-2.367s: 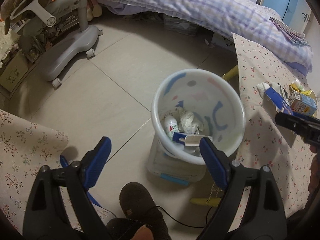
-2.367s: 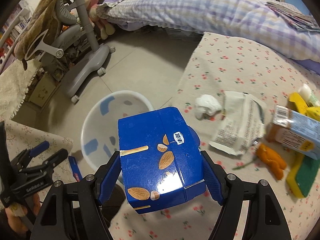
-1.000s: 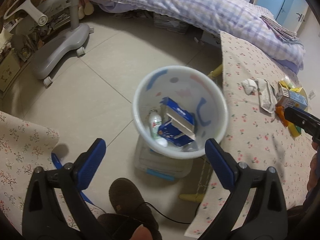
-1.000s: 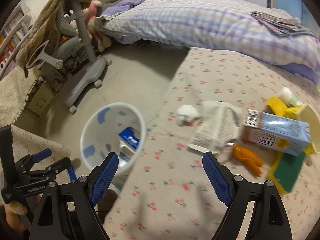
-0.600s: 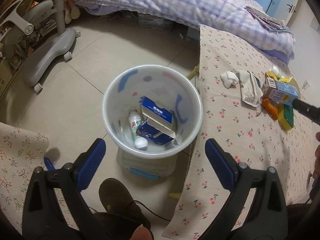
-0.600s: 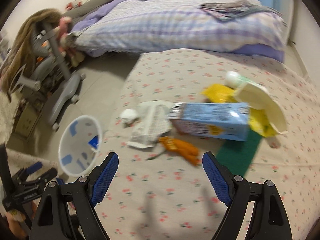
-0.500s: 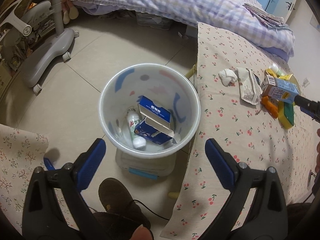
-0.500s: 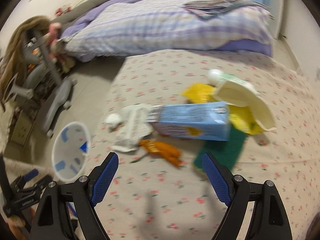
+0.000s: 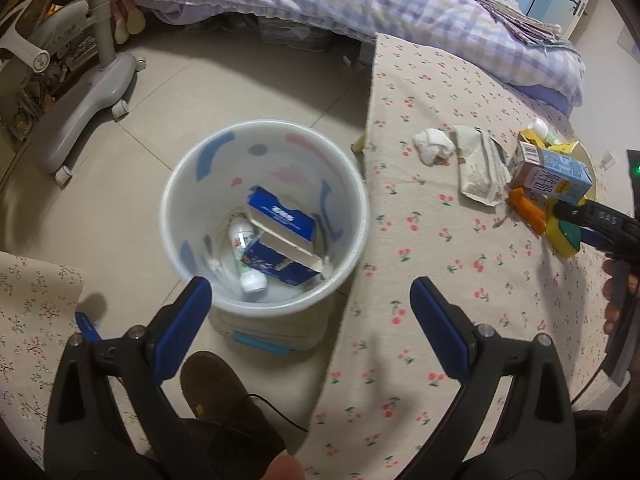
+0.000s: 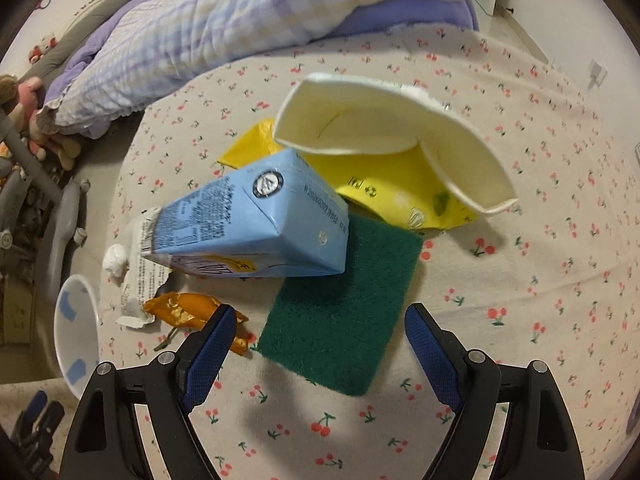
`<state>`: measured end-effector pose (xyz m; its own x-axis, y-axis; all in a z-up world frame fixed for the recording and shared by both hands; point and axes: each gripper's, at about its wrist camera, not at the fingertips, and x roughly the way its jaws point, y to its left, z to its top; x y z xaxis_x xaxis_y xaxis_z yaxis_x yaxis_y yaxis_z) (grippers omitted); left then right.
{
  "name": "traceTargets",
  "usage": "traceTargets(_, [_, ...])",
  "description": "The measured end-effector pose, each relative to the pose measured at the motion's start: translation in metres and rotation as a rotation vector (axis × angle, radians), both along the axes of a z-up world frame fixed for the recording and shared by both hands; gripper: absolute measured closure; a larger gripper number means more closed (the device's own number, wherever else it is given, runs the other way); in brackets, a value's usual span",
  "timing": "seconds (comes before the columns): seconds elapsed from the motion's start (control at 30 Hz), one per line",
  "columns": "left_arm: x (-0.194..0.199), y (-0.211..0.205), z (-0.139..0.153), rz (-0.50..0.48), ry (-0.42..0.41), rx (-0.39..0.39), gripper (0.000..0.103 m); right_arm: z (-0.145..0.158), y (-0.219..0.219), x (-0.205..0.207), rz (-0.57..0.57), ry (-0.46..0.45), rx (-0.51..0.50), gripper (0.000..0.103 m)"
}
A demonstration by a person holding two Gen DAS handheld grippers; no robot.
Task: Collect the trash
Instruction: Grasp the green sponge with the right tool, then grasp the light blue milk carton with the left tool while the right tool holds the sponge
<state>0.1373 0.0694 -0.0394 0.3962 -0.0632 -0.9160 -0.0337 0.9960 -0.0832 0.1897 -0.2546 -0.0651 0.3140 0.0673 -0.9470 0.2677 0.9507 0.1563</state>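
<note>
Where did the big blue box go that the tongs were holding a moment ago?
It got dropped into the white bin; the blue box now lies inside. The right tongs let go, opened, and moved over the table to the green sponge and light blue carton. The left tongs stayed open and empty by the bin.

Left gripper [image 9: 310, 300]: black plastic frame showing triangular cut-outs, silver screws sitting at finger joints, blue pads [image 9: 182, 326] lining fingers. Small blue tab [image 9: 89, 326] sticking out at left side of frame.

Right gripper [image 10: 316, 338]: same black frame, silver screws, blue textured pads [image 10: 430, 354]. Seen from left wrist view, black body carrying white lettering, partly cut off, and green light glowing above.

Right hand [image 9: 618, 300]: bare skin showing. Fingertip [image 9: 282, 468] showing at bottom edge. Brown shoe [image 9: 212, 384] with thin black cable [image 9: 272, 412] running across.
</note>
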Motion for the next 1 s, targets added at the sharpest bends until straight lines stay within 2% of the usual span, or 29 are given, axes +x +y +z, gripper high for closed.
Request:
traceTargets(0.07, [0.001, -0.01, 0.0, -0.013, 0.004, -0.002, 0.004, -0.006, 0.002, 0.001, -0.003, 0.012, -0.007, 0.018])
traceTargets(0.13, [0.002, -0.022, 0.0, -0.033, 0.005, -0.001, 0.004, -0.011, 0.001, 0.001, -0.005, 0.026, -0.023, 0.03])
traceTargets(0.27, [0.004, -0.041, 0.0, -0.063, 0.007, -0.002, 0.004, -0.008, -0.005, -0.004, 0.002, 0.018, -0.005, 0.038])
traceTargets(0.53, [0.008, -0.082, 0.001, -0.124, 0.007, 0.0, 0.004, 0.018, -0.03, -0.031, 0.022, -0.028, 0.016, 0.039])
traceTargets(0.83, [0.013, -0.125, 0.004, -0.153, 0.002, -0.011, 0.004, 0.036, -0.086, -0.072, -0.017, -0.072, 0.04, 0.039])
traceTargets(1.0, [0.018, -0.147, 0.009, -0.119, -0.008, -0.069, 0.004, 0.04, -0.114, -0.093, -0.031, -0.087, 0.054, 0.039])
